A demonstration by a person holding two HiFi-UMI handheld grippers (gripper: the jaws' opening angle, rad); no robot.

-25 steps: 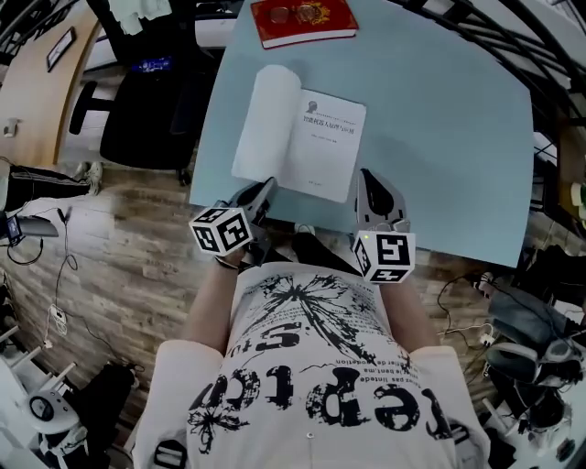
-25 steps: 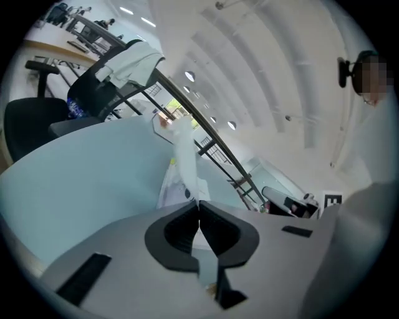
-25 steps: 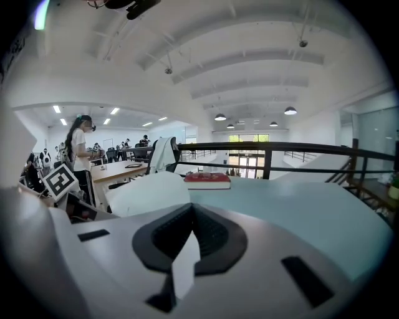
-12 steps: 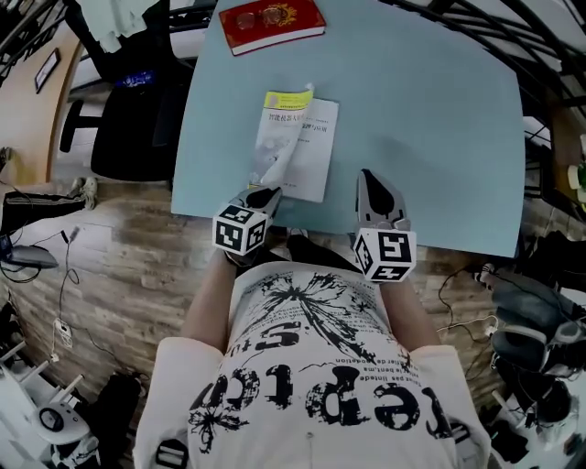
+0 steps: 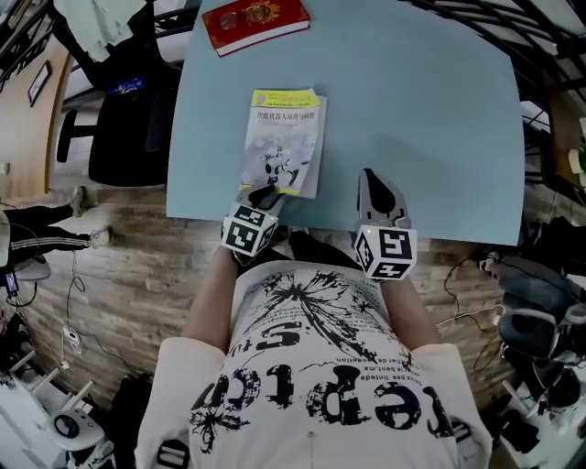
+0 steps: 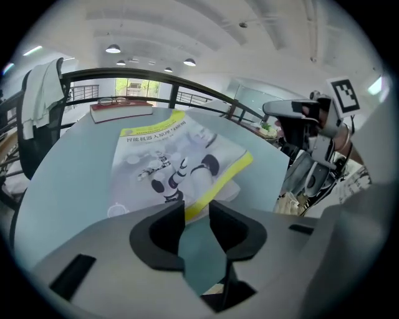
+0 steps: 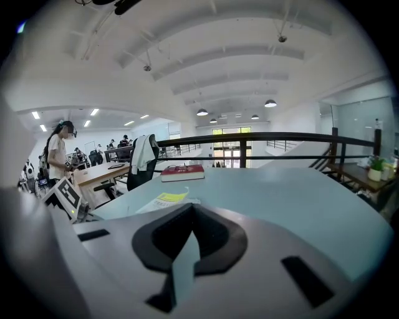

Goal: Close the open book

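The book (image 5: 284, 142) lies closed on the light blue table (image 5: 430, 119), its cover up with a white robot picture and a yellow band. In the left gripper view the book (image 6: 174, 162) fills the space just ahead of my left gripper (image 6: 197, 215). That left gripper (image 5: 265, 194) sits at the book's near edge; its jaws are opening, and the yellow cover edge lies at their tips, not pinched. My right gripper (image 5: 371, 183) rests to the right of the book, apart from it. In its own view the right gripper (image 7: 187, 233) is shut on nothing.
A red book (image 5: 255, 20) with glasses on it lies at the table's far edge. A black office chair (image 5: 124, 119) stands left of the table. The table's near edge runs just under both grippers. People stand at desks far left in the right gripper view.
The left-hand pages and cover swung over to the right, and the book now lies closed. My left gripper followed it rightward, rolled, and its jaws opened. The right gripper stayed beside the book.
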